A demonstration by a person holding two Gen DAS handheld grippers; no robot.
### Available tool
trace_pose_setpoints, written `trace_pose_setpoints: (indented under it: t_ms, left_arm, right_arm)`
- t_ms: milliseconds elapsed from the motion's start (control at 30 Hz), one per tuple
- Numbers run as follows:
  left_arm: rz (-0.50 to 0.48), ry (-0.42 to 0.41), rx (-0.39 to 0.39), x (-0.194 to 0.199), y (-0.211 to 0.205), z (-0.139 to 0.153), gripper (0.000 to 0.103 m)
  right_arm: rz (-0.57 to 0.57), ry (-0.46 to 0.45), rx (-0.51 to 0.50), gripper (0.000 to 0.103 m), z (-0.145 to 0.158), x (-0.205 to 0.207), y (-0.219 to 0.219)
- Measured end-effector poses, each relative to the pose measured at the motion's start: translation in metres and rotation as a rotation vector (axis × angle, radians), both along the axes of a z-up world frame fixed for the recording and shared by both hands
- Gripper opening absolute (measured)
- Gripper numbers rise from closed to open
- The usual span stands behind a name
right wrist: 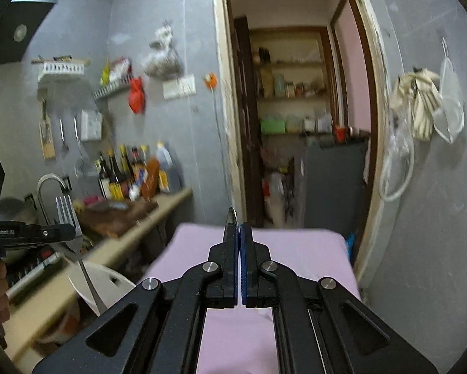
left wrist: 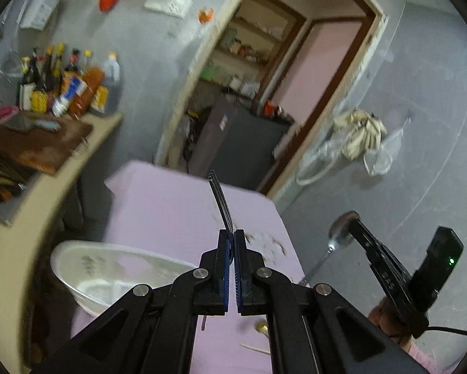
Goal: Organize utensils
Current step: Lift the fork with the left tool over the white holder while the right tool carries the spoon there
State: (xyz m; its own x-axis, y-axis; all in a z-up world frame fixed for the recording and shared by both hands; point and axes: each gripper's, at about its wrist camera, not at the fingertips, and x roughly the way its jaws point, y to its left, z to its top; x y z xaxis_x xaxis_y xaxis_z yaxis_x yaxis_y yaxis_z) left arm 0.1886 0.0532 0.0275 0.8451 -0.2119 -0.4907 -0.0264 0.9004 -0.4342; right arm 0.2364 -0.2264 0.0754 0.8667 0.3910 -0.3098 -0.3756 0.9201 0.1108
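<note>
Your left gripper (left wrist: 233, 237) pinches a fork (left wrist: 221, 201), right gripper (right wrist: 239, 230) a spoon (left wrist: 342, 229); neither is yet in the white tray (left wrist: 77, 255) at lower left.

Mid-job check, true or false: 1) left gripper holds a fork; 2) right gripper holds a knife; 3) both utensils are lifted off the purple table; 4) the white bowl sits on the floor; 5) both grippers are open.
1) True: the left gripper is clamped on the fork.
2) False: the right gripper holds a spoon.
3) True: both are in the air above the purple table.
4) False: the white bowl sits on the table.
5) False: both are shut on their utensils.
</note>
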Motion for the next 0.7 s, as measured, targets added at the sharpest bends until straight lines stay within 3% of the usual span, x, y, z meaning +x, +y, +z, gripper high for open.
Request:
trace_pose_setpoints:
  t_ms: [267, 400, 700]
  left_arm:
    - [0.133, -0.063, 0.087, -0.004, 0.067, 0.006, 0.003]
    - [0.169, -0.061, 0.097, 0.003, 0.083, -0.013, 0.003]
    - [0.142, 0.010, 0.099, 0.022, 0.074, -0.063, 0.003]
  right_arm:
    - [0.021, -0.081, -0.051, 0.002, 0.007, -0.002, 0.084]
    - [0.034, -0.083, -0.135, 0.002, -0.008, 0.002, 0.120]
    - [0.077, -0.005, -0.225, 0.002, -0.053, 0.007, 0.140]
